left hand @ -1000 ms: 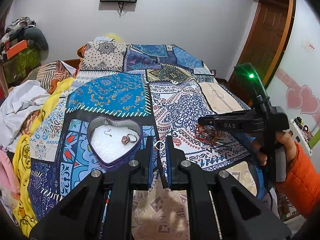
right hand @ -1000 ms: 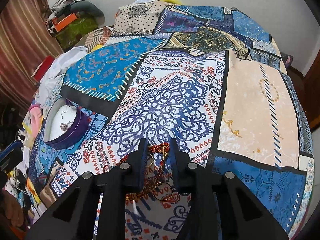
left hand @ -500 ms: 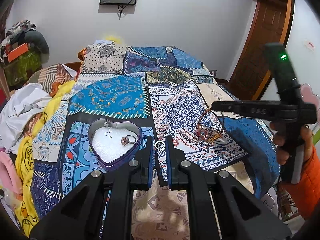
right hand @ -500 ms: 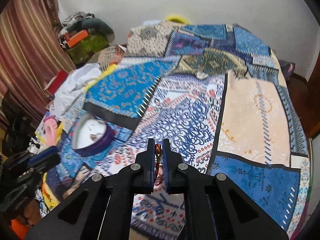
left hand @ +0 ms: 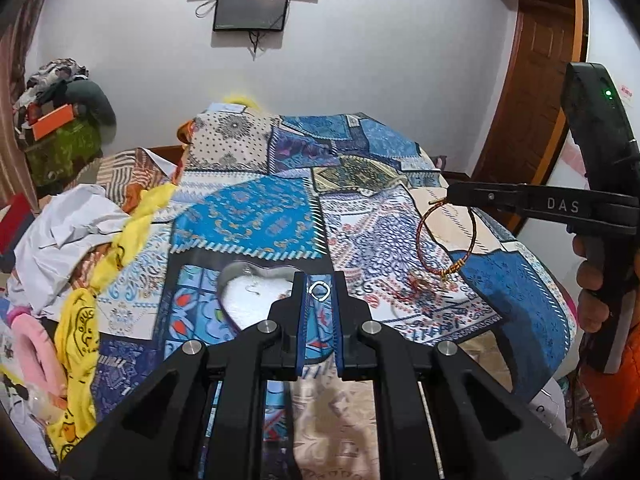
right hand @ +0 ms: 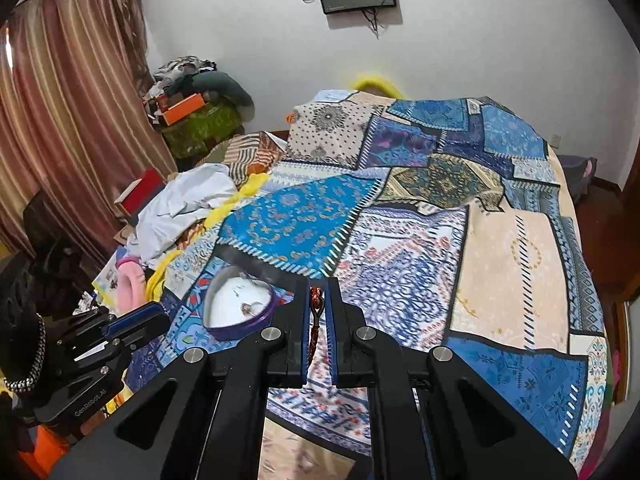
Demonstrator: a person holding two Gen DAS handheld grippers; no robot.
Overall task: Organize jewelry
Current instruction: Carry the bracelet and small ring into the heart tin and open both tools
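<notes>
My left gripper (left hand: 319, 286) is shut on a small silver ring (left hand: 319, 290), held above the bed beside a purple heart-shaped tin (left hand: 244, 296) with white lining. The tin also shows in the right wrist view (right hand: 236, 310), with a ring (right hand: 249, 308) inside. My right gripper (right hand: 317, 300) is shut on a red braided bracelet (right hand: 316, 300). In the left wrist view the bracelet (left hand: 444, 240) hangs as a loop from the right gripper (left hand: 450, 200), lifted off the bed, right of the tin. The left gripper (right hand: 132, 324) sits left of the tin.
A patchwork bedspread (right hand: 440, 220) covers the bed. White and yellow clothes (left hand: 80, 232) lie piled at its left edge. More jewelry (left hand: 420, 280) lies on the spread under the hanging bracelet. A wooden door (left hand: 532, 80) is at the right, a screen (left hand: 252, 8) on the far wall.
My right gripper closed on the red bracelet and lifted it off the bed, moving up and toward the tin. My left gripper kept its hold on the silver ring.
</notes>
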